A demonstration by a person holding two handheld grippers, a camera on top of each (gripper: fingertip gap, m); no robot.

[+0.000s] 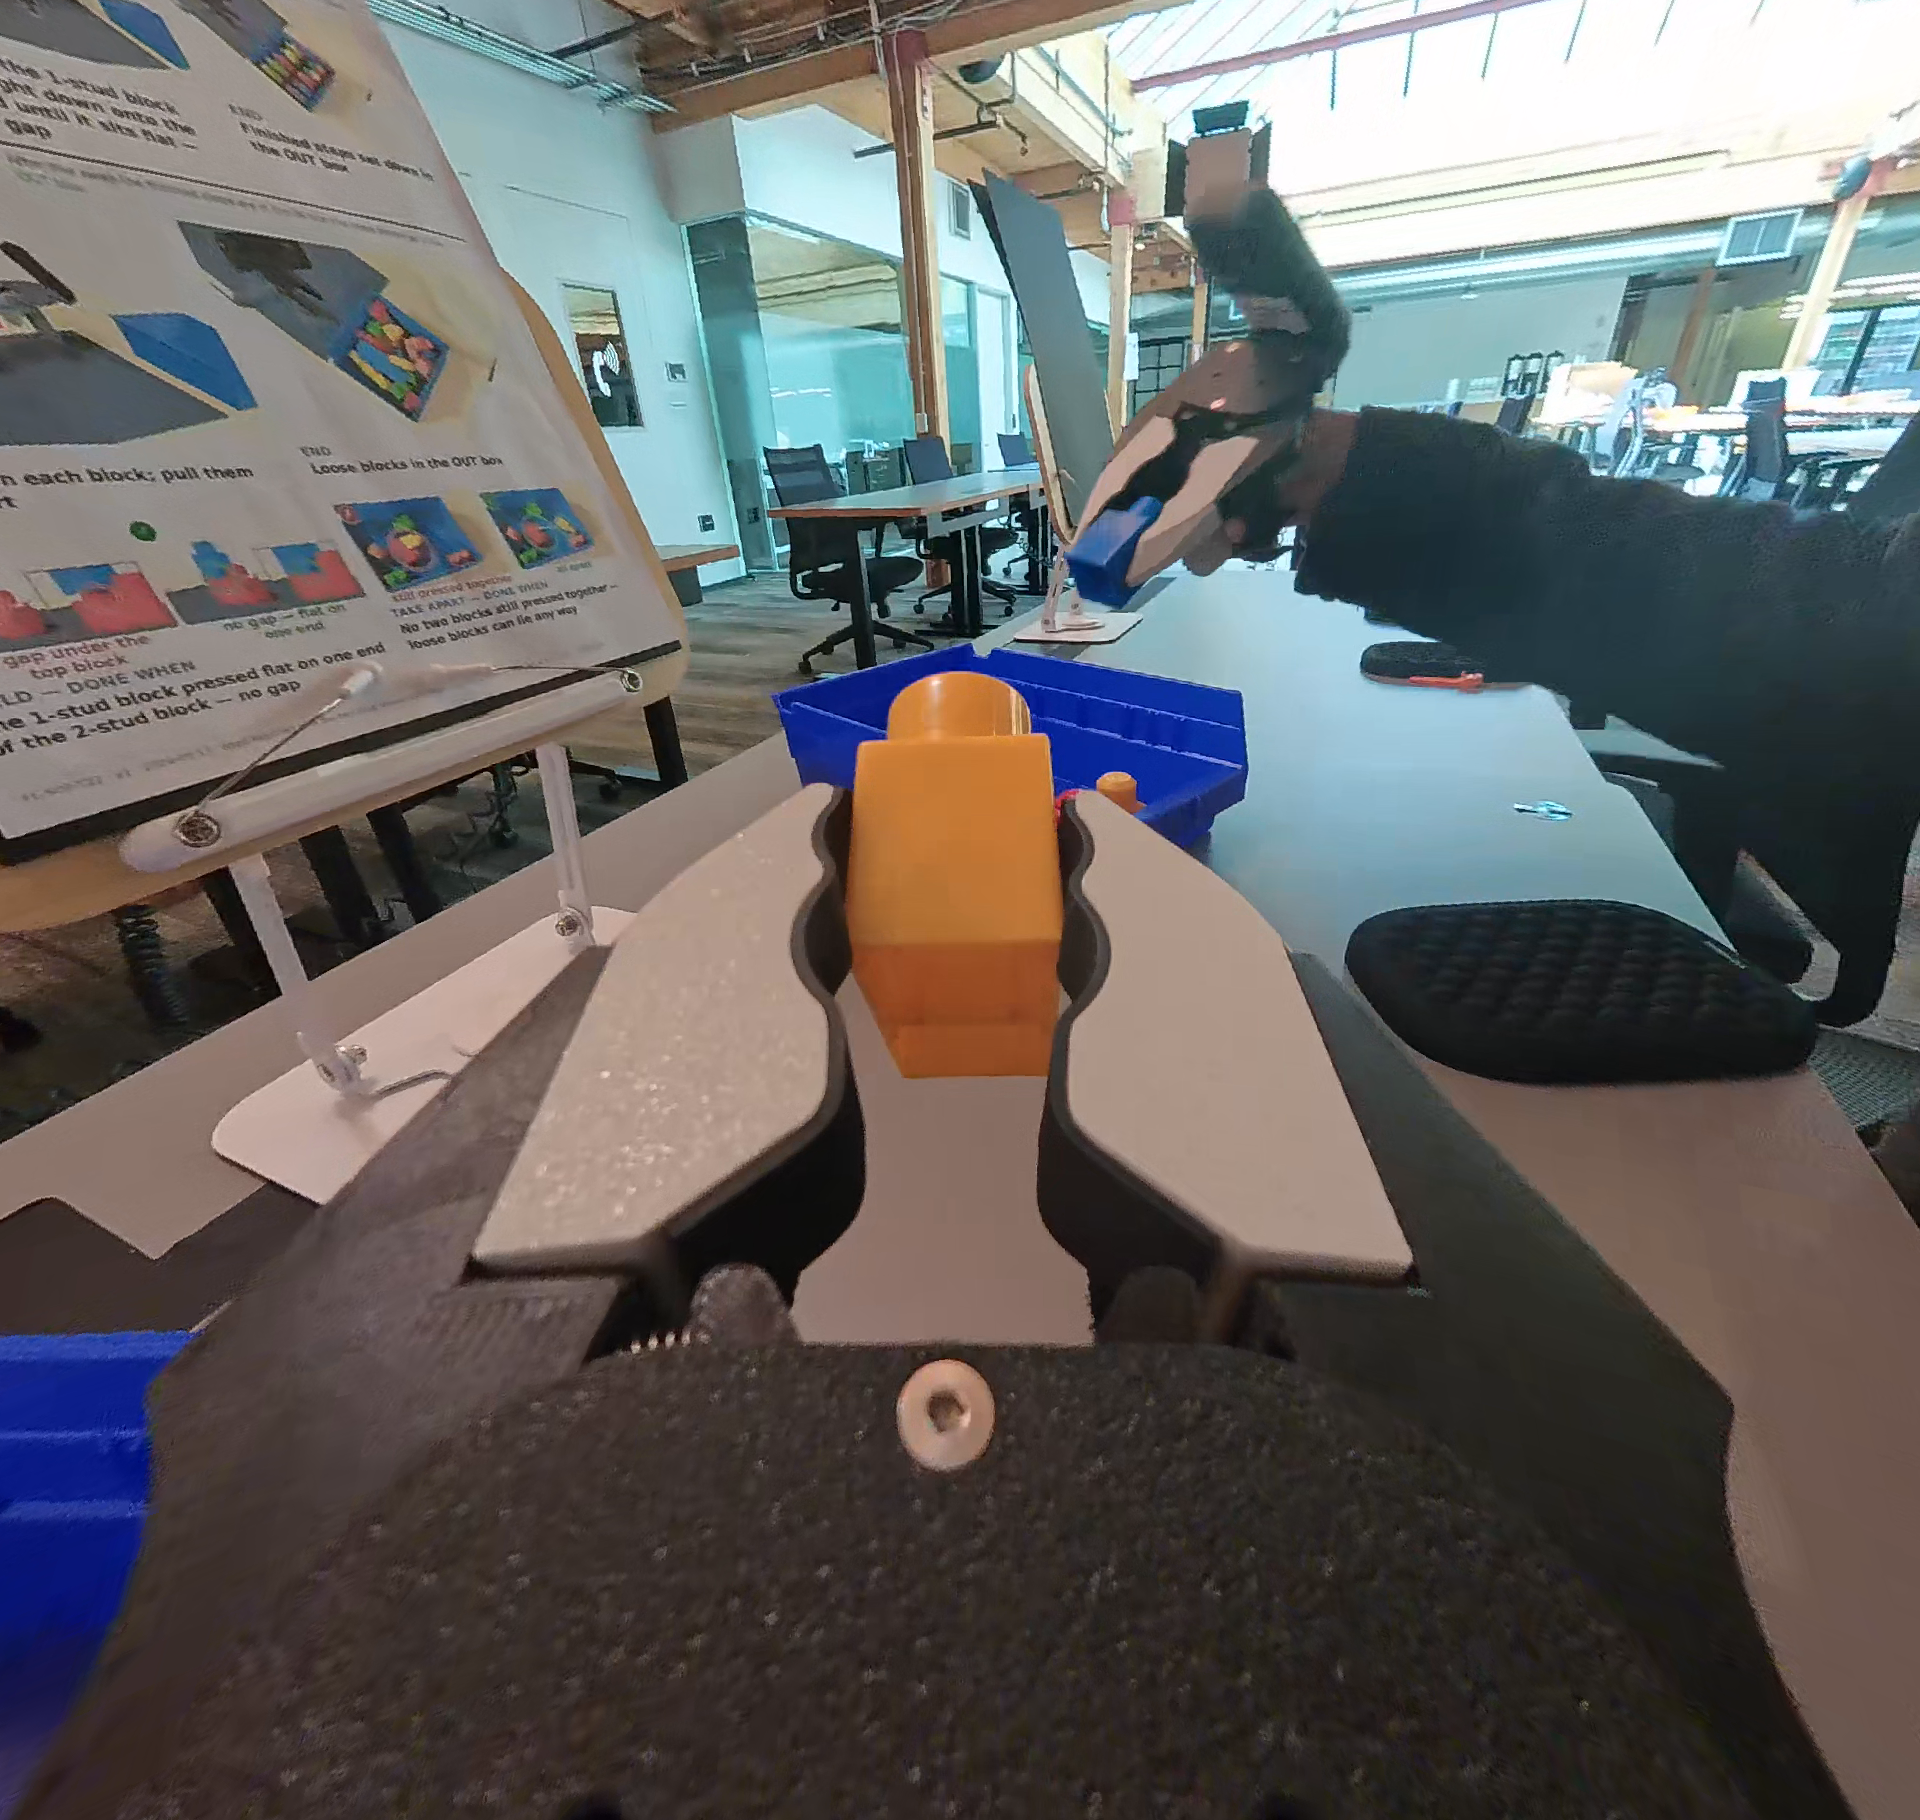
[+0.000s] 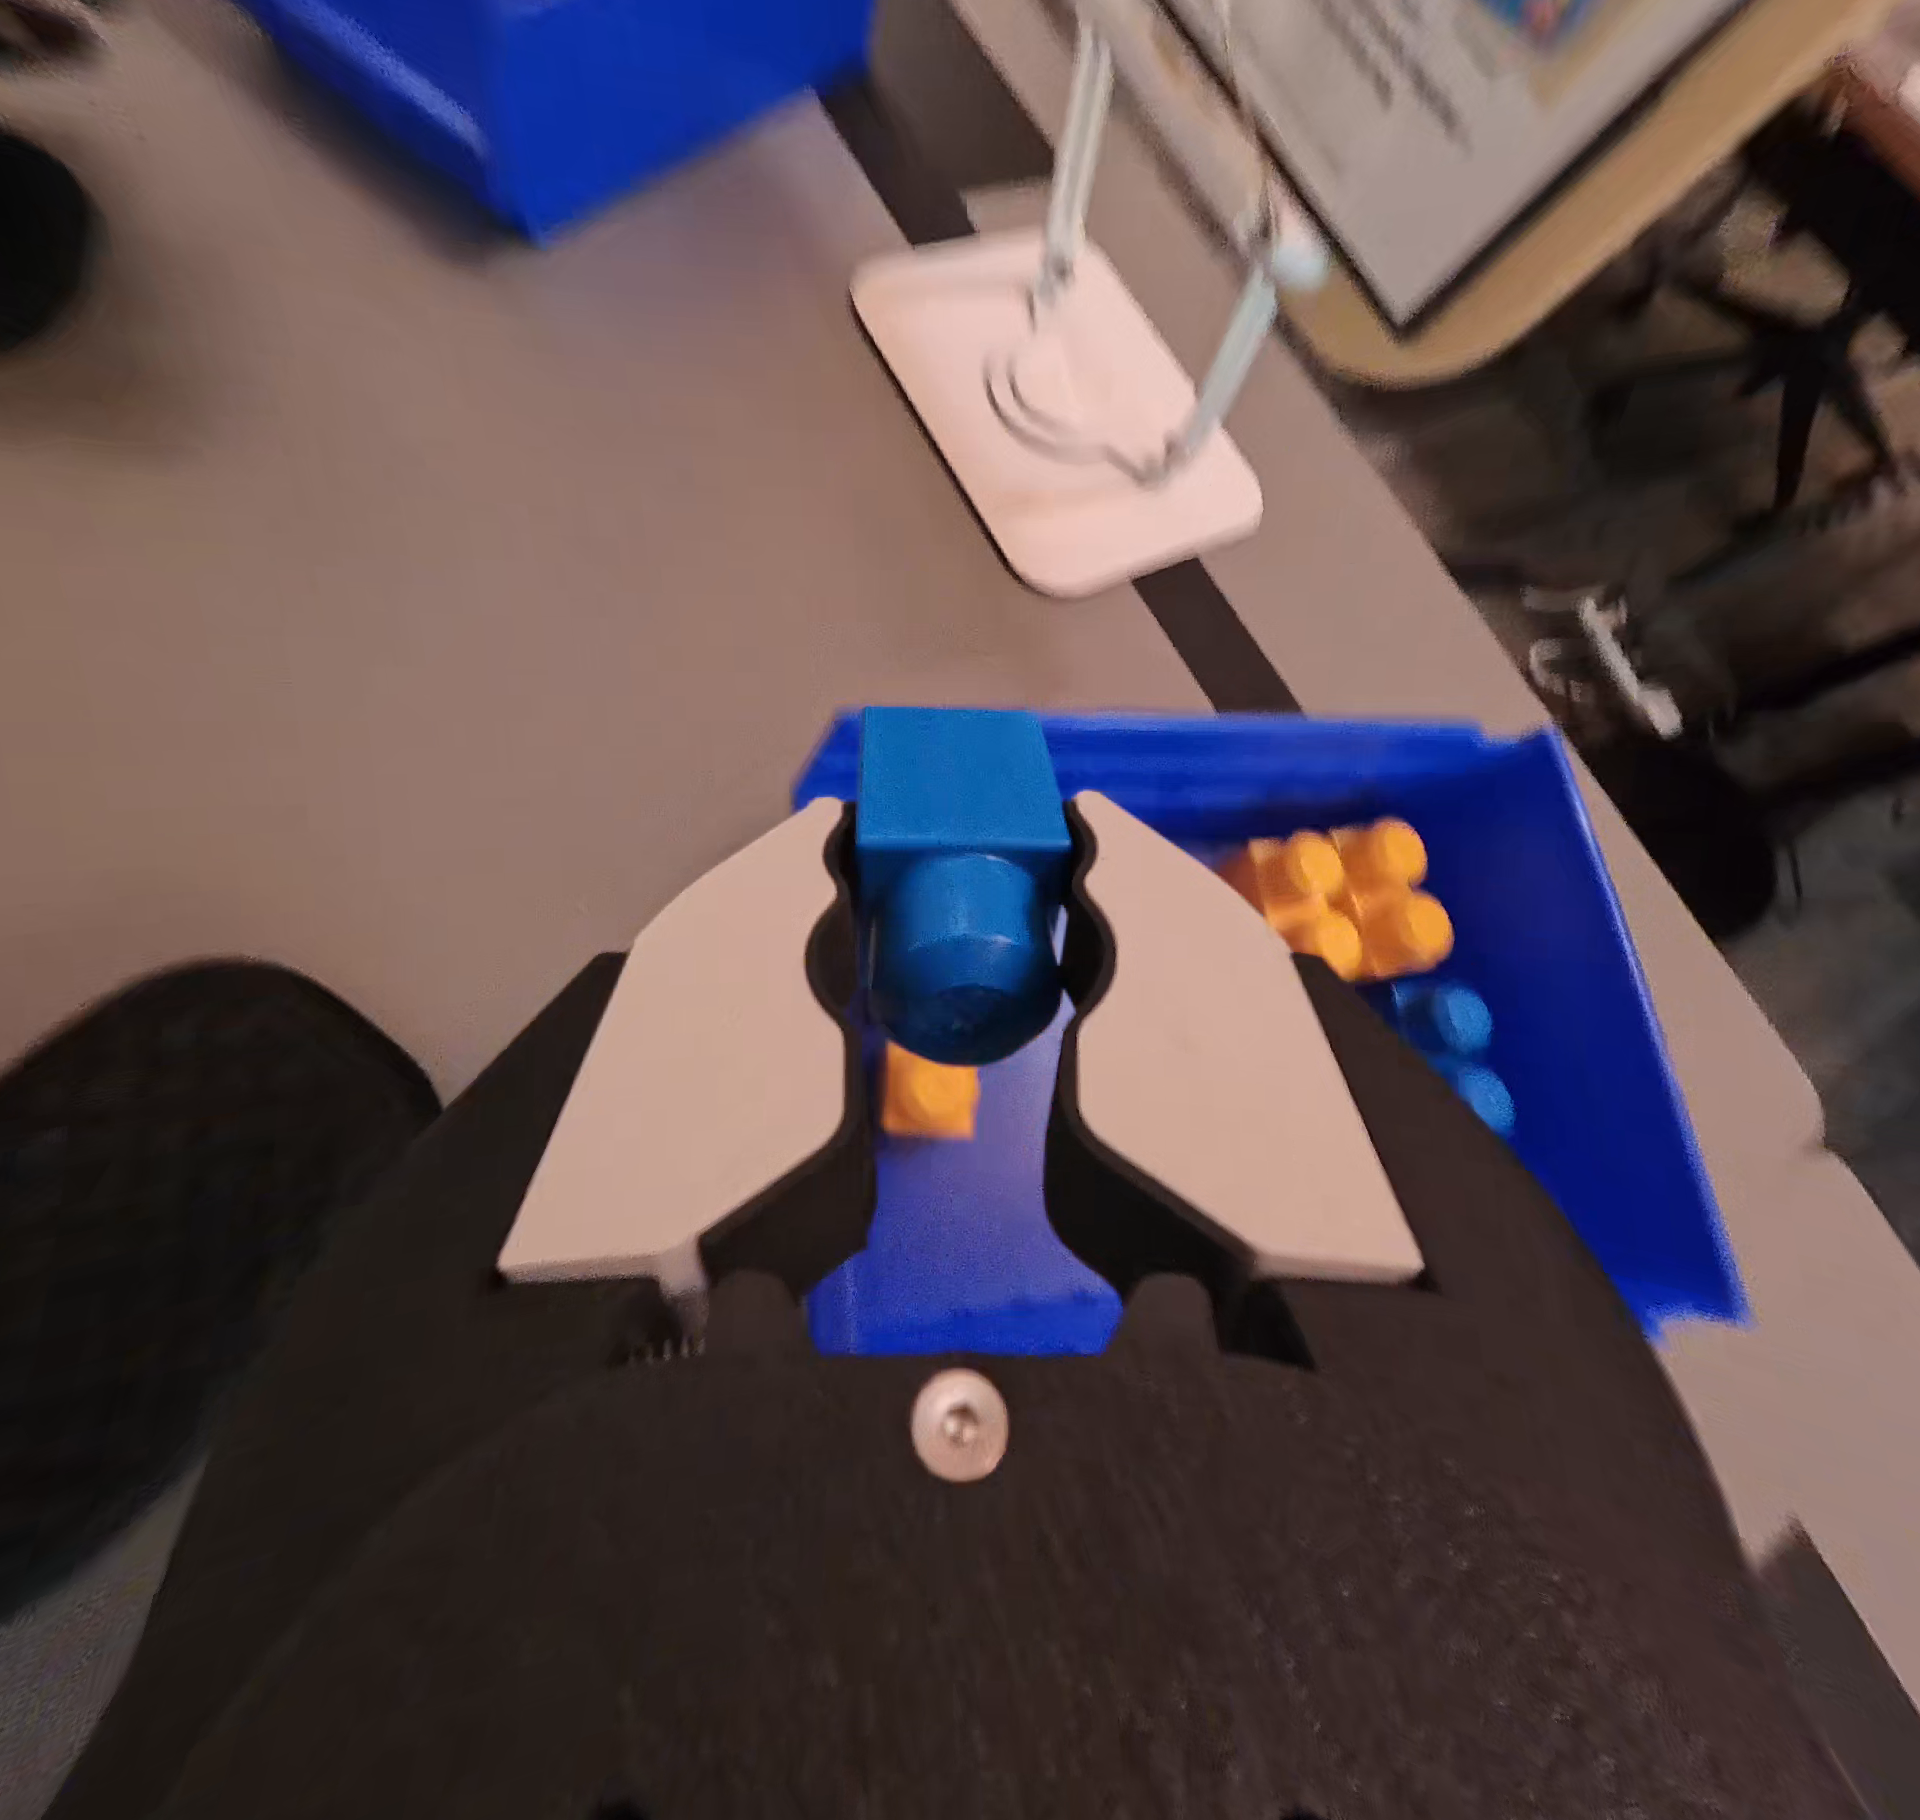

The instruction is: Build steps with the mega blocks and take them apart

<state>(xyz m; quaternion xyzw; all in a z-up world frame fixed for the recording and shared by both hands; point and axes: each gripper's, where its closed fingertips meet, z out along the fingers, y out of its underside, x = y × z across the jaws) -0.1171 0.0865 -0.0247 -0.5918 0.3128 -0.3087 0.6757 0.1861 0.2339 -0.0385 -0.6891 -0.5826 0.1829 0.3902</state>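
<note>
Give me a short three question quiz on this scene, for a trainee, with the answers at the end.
1. True or false: the left gripper is shut on an orange block.
2. What is directly below the right gripper? A) a bare table B) a blue bin with loose blocks C) the paper stand
3. Fill in: the right gripper holds a ____ block, its stud pointing back at the camera.

Key: 1 true. 2 B; orange and blue blocks lie loose in the bin. 3 blue.
</note>
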